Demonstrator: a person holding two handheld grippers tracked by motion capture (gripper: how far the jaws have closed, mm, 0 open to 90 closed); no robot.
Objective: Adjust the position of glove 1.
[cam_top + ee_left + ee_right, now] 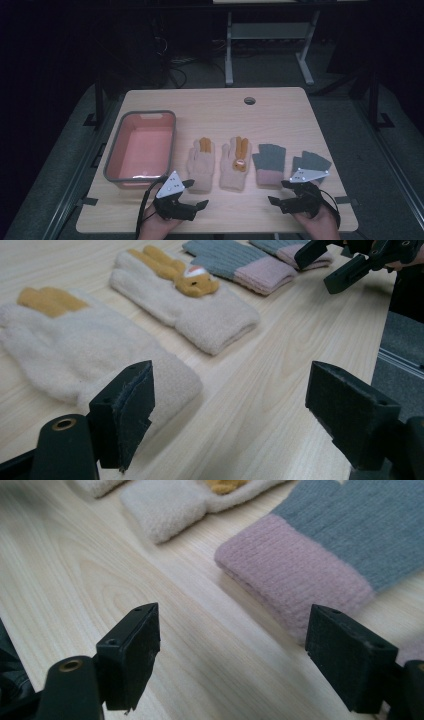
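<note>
Four knit gloves in row across light wooden surface (280, 107), right of pink plastic basin (141, 145).

Left gripper (192, 194): jaws spread wide, empty, just near of plain cream fleece glove (201, 164), cuff beside left jaw.

Right gripper (284, 192): jaws released, empty, just near of grey-and-pink knit glove (269, 164) cuff.

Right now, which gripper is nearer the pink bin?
Left. The left gripper sits just off the pink bin at its near right corner; the right gripper is across the table, beyond the four gloves.

- High view: above the near edge, looking forward and down over the whole table (280, 107).
- Both gripper views: low, close, sharing the grey-and-pink glove (240, 262) (320, 545).
</note>
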